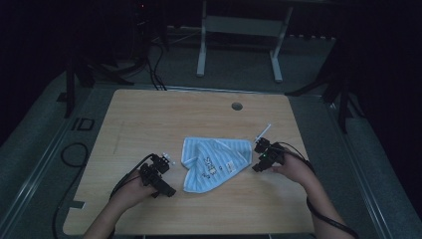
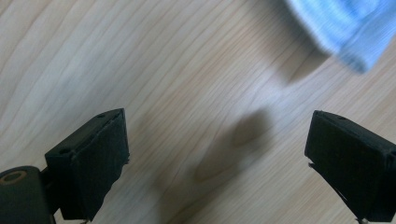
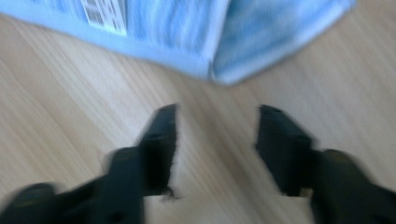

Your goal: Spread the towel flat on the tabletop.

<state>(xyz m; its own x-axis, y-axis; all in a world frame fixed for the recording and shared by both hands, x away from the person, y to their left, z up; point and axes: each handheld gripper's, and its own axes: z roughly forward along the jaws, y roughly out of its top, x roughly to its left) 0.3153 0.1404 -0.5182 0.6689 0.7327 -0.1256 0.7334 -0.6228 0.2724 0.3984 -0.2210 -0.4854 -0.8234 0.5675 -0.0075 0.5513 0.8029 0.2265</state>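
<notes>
A light blue striped cloth (image 1: 213, 162) lies loosely folded in the middle of the wooden table (image 1: 149, 119). My left gripper (image 1: 160, 170) sits just left of it, open, its jaws wide over bare wood; a corner of the cloth (image 2: 348, 28) shows ahead at the upper right. My right gripper (image 1: 261, 155) is at the cloth's right corner. Its jaws stand apart with only bare wood between them, a short way from the cloth's edge (image 3: 215, 51), which carries a white label (image 3: 105, 13).
A round cable hole (image 1: 237, 106) sits near the table's far edge. A small white stick-like item (image 1: 263, 132) lies just beyond the right gripper. Cables trail from both grippers toward the near edge. A desk frame (image 1: 239, 40) stands on the floor behind.
</notes>
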